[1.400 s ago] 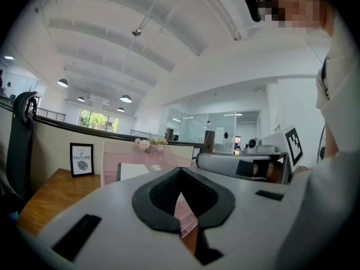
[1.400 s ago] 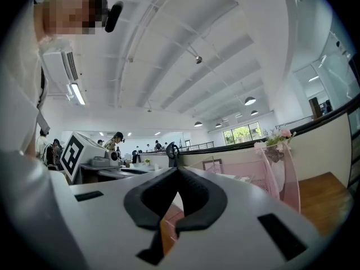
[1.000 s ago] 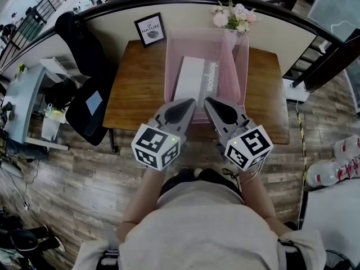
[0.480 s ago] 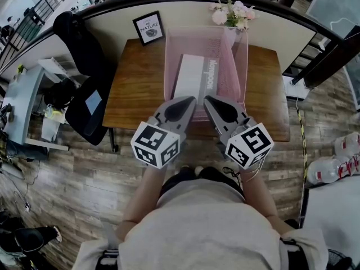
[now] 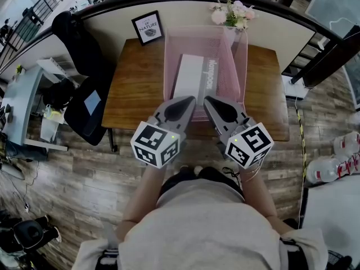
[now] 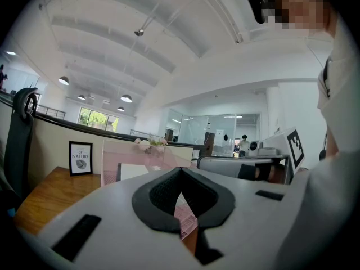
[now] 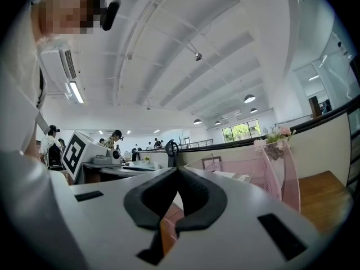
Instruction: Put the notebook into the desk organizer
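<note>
while the notebook (image 5: 191,79) lies flat inside the pink desk organizer (image 5: 243,61), left gripper (image 5: 190,100) and right gripper (image 5: 207,100) are held before it, jaws closed, empty.

"OF NATURE" in black on the white framed print (image 6: 80,157)

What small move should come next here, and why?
Probably just draw both back from the table: the notebook already lies inside the pink desk organizer, and the left hand-held gripper and right hand-held gripper are shut, holding nothing.
</note>
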A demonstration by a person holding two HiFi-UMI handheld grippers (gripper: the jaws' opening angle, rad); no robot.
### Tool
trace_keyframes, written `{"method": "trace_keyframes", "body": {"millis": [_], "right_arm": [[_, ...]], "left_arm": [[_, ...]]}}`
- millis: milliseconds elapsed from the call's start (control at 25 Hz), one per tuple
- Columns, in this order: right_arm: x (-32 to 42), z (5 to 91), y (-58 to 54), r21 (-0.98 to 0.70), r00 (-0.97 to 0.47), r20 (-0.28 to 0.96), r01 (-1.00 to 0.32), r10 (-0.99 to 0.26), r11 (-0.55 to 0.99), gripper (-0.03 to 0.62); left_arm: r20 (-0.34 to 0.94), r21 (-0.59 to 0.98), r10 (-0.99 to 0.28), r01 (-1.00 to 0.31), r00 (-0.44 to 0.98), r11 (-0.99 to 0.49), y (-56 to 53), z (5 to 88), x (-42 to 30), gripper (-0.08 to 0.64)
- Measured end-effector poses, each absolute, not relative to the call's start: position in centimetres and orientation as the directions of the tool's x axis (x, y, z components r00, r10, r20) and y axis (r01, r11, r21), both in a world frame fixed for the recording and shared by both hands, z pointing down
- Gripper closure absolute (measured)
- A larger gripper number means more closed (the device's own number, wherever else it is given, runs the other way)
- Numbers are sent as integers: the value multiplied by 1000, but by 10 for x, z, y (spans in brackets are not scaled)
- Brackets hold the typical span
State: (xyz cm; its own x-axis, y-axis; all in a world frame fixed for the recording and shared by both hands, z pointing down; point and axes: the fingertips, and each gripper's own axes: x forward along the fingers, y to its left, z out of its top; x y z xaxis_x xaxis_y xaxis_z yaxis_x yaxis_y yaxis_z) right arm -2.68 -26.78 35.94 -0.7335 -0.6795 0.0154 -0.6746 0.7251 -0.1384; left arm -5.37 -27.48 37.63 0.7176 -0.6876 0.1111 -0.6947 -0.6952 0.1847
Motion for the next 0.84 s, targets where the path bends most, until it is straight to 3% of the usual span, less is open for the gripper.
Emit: {"method": "trace_keyframes", "body": {"millis": [840], "right_arm": [[-28,368,-272,-156,-730,34,-679,-683,718,581]], "left_arm": [[115,225,-692,-697,713,-681,-280,385,-59,546]]}}
